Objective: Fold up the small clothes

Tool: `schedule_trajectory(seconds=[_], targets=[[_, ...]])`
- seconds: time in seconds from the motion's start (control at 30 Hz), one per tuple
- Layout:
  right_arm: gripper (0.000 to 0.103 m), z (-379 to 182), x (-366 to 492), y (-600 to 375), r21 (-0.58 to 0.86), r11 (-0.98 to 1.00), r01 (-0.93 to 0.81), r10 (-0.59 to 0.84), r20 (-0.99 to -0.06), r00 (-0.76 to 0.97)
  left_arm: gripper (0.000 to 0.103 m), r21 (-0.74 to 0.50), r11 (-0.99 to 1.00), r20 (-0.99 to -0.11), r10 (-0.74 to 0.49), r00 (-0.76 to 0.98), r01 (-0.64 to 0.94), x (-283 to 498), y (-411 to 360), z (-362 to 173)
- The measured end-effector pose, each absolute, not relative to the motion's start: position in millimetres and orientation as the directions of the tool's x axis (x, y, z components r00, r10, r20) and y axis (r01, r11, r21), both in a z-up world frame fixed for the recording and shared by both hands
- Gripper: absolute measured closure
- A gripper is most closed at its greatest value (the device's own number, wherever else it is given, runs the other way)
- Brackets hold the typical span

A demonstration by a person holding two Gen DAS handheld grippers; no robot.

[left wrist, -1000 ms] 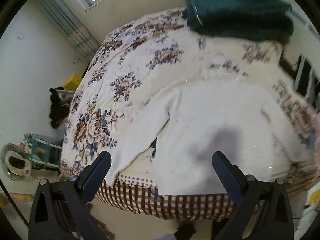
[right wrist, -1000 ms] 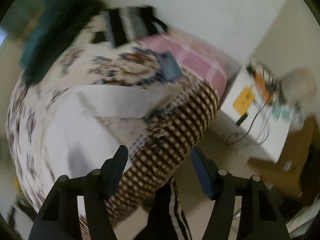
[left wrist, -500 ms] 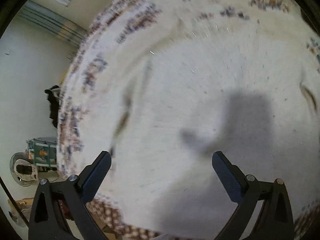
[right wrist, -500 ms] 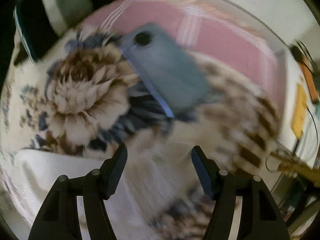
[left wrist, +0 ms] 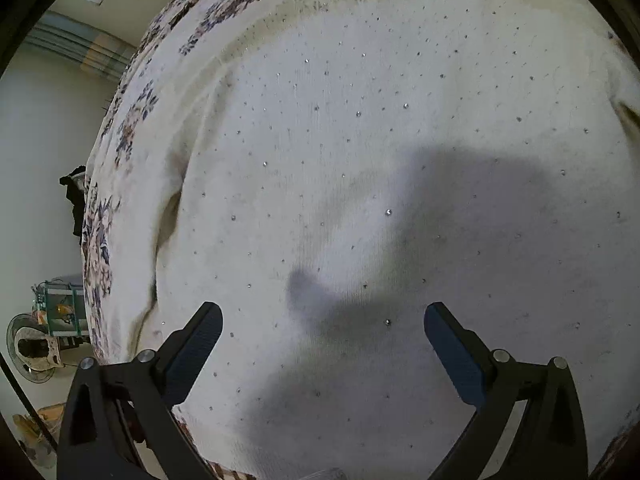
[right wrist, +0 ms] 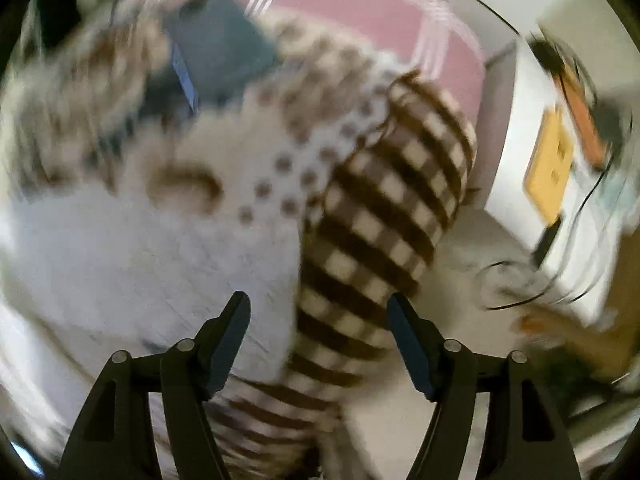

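Note:
A white knit garment (left wrist: 360,128) with tiny sparkling dots lies spread flat on the floral bedspread (left wrist: 132,120) and fills most of the left wrist view. Its left sleeve (left wrist: 168,208) lies along its side. My left gripper (left wrist: 322,316) is open and empty, close above the garment's lower body. In the blurred right wrist view a white part of the garment (right wrist: 132,248) lies at the bed's corner. My right gripper (right wrist: 318,304) is open and empty, over the garment's edge and the brown checked bed border (right wrist: 380,216).
A blue-grey phone-like object (right wrist: 220,48) lies on the bed near a pink sheet (right wrist: 360,12). A white cabinet (right wrist: 560,184) with a yellow item and cables stands right of the bed. A fan (left wrist: 32,348) and clutter stand on the floor at left.
The left gripper has moved in close over the white garment, which now fills its view. The right gripper has swung back from the phone toward the bed's checked corner. Both stay open.

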State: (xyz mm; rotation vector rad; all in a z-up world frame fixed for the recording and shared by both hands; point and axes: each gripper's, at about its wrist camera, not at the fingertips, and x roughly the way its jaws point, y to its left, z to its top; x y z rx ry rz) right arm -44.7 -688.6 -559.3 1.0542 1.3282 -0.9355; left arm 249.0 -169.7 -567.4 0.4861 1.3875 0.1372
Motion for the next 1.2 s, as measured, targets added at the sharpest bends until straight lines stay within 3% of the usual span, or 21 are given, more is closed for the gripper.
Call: schedule_trajectory(seconds=[0.1,0.17,0.2,0.23,0.27,0.4,0.57,0.73,0.87,1.07,1.2], targets=[[0.021,-597,-36,-693,0.164,0.230,0.959,0.180,-0.976,0.123,0.000,0.418,0.890,-0.903,0.386,0.187,0.182,254,-167,-570],[0.028,-620,-24,-684,0.184,0.245,0.952,0.254,-0.960,0.120,0.000,0.424,0.888,-0.900,0.390,0.196,0.180,257,-169,-568],[0.052,-619,-17,-678,0.159,0.290,0.944,0.223,-0.970,0.095,0.000,0.425,0.887,-0.899,0.390,0.200,0.181,259,-169,-566],[0.089,-610,-10,-672,0.146,0.344,0.928,0.178,-0.980,0.088,0.000,0.423,0.887,-0.899,0.386,0.208,0.183,260,-171,-564],[0.095,-602,-6,-670,0.140,0.377,0.916,0.144,-0.985,0.091,0.000,0.422,0.887,-0.899,0.383,0.214,0.185,261,-172,-563],[0.096,-547,-12,-697,0.119,0.384,0.916,-0.071,-0.985,0.158,0.000,0.406,0.892,-0.904,0.362,0.226,0.198,263,-178,-559],[0.096,-526,-1,-761,0.114,0.354,0.928,-0.130,-0.977,0.169,0.000,0.382,0.904,-0.915,0.342,0.213,0.191,265,-181,-561],[0.095,-497,43,-792,0.191,0.415,0.889,-0.076,-0.967,0.243,0.000,0.353,0.920,-0.925,0.317,0.208,0.169,268,-175,-561],[0.095,-458,91,-761,0.372,0.413,0.831,0.049,-0.921,0.387,0.000,0.331,0.936,-0.930,0.302,0.209,0.121,273,-155,-553],[0.095,-429,209,-641,0.548,0.491,0.677,0.230,-0.831,0.506,0.000,0.323,0.946,-0.923,0.320,0.212,-0.021,275,-79,-538],[0.095,-443,312,-519,0.546,0.621,0.562,0.303,-0.828,0.471,0.000,0.347,0.923,-0.905,0.376,0.199,-0.166,280,5,-528]])
